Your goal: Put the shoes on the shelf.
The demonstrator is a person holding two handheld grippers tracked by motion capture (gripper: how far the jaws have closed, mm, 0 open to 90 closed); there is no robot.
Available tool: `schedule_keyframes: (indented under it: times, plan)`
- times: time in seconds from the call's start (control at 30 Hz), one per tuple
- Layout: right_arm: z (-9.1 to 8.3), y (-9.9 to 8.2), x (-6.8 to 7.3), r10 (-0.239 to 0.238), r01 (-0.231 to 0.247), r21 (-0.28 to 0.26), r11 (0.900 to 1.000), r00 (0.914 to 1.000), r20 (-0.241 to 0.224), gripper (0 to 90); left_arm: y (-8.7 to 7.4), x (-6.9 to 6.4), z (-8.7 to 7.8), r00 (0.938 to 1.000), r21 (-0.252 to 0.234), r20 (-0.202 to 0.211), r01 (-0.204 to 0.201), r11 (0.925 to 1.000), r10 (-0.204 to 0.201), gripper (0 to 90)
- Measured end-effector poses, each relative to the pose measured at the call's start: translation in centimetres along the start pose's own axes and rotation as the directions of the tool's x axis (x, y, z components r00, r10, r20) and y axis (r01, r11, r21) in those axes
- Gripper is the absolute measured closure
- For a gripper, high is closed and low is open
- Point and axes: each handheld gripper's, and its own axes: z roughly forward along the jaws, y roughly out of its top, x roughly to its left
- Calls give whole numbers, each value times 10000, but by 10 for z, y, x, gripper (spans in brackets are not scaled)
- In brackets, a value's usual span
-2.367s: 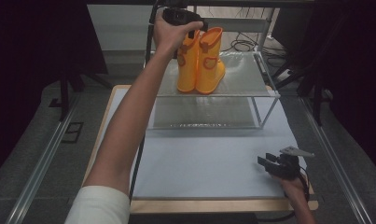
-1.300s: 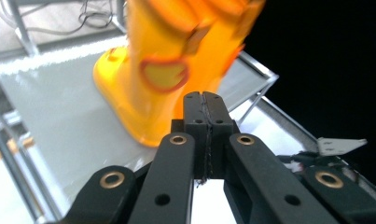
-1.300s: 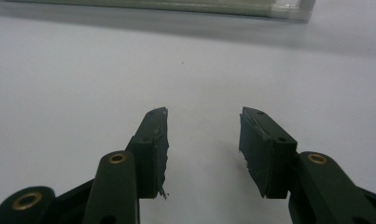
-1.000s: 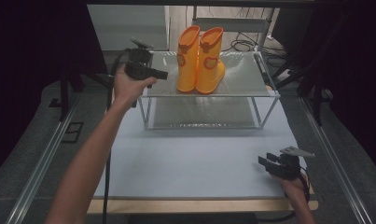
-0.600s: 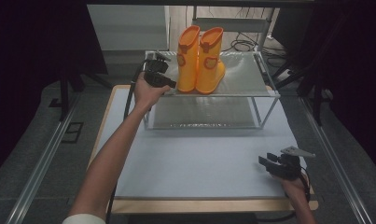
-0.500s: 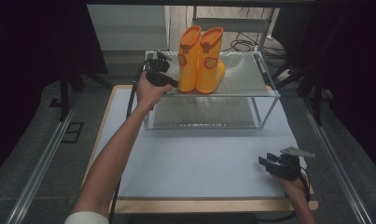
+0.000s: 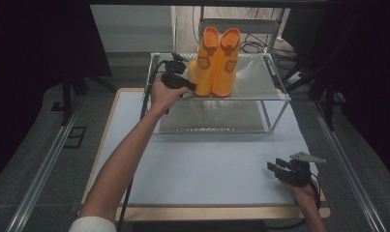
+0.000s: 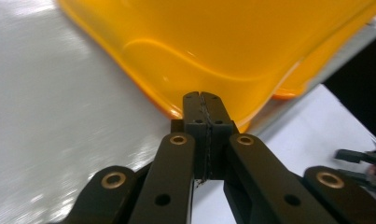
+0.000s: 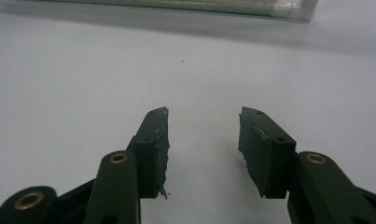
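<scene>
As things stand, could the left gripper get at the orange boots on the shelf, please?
Probably yes. The left gripper is already at the boots, its shut jaws at the near boot's sole edge atop the glass shelf, with nothing between. The jaws would have to open first to grasp.

A pale grey mat (image 7: 202, 164) covers the wooden table (image 7: 221, 211), which stands on grey floor (image 7: 33, 164) with metal rails (image 7: 42, 169) along both sides. Beyond the far edge, cables (image 7: 253, 46) trail across the floor amid dark surroundings.
</scene>
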Motion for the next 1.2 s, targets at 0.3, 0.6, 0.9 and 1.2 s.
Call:
schedule_keyframes:
  times: [0.3, 0.6, 0.9, 1.2]
  plan:
    - [0, 0, -1, -12, 12, 55, 10000, 10000, -31, 525, -4, 2, -3, 10000, -157, 69, 35, 9999, -34, 863]
    - [0, 0, 0, -42, 42, 63, 10000, 10000, -27, 524, -19, 1, -32, 9991, -580, 374, -159, 9982, 181, 767]
    - [0, 1, 3, -89, 89, 29, 10000, 10000, -14, 522, -58, -3, -74, 9924, -1189, 956, -663, 9907, 779, 691]
    - [1, 1, 6, -218, 218, 6, 9998, 9998, -25, 517, -114, -1, -97, 9881, -1339, 1137, -881, 9871, 1037, 589]
